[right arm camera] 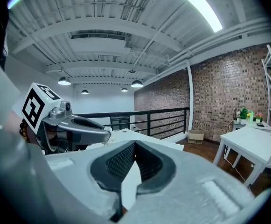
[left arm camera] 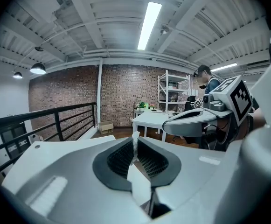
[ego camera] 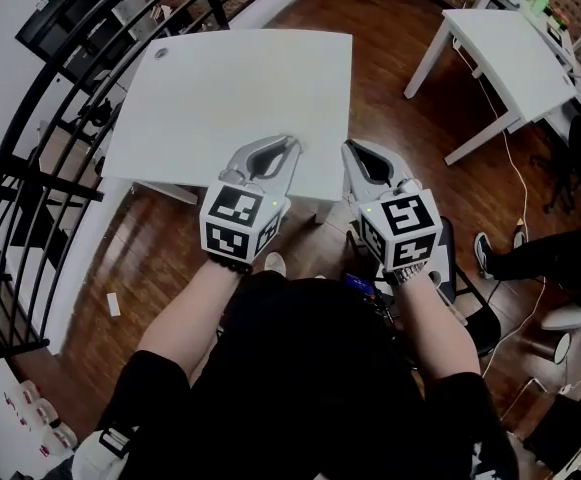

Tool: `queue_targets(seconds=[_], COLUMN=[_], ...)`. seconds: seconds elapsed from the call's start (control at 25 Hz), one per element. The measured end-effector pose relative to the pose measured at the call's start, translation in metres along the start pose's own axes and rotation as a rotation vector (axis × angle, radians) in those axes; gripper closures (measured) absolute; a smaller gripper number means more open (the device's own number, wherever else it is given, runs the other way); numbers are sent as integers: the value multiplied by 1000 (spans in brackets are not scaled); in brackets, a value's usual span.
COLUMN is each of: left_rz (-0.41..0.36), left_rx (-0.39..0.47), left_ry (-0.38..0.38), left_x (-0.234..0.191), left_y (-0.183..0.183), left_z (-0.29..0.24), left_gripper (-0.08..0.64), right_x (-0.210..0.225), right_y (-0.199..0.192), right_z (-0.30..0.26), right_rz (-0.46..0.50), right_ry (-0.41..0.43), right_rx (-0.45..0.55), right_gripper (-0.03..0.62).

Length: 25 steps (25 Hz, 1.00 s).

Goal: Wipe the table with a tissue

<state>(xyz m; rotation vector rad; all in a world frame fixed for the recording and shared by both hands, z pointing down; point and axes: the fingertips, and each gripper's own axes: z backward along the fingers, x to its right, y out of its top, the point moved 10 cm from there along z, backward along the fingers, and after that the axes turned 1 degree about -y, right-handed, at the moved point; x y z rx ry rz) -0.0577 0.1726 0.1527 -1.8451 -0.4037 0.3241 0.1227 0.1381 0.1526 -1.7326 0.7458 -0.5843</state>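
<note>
Brick wall [left arm camera: 121, 97], wooden floor [ego camera: 400, 148], black railing [right arm camera: 148, 124], ceiling striplight [left arm camera: 149, 24].

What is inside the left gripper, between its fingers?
A thin strip of white tissue, pinched by the shut left gripper. Only its edge shows above the fingers; the rest is covered.

a white rectangular table [ego camera: 230, 88] stands on a brown wooden floor [ego camera: 390, 58], its left side near a black railing [ego camera: 30, 158]. on its top, at the far left corner, sits a small round grey disc [ego camera: 161, 54]. a second white table [ego camera: 510, 58] stands well apart at the far right. a small white slip [ego camera: 113, 303] lies on the floor at the near left
</note>
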Motion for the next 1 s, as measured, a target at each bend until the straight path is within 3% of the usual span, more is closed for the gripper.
queue_targets(seconds=[0.4,1.0], left_rz=[-15,-10], left_rx=[2,7], left_ry=[-69,-76], left_x=[-31,-67], left_y=[2,-7], left_z=[9,30], left_gripper=[520,520], right_x=[-22,-59], right_y=[13,22], right_z=[-32,-57], right_rz=[21,50], right_ry=[-26,-36], right_rx=[10,-13], right_gripper=[600,600])
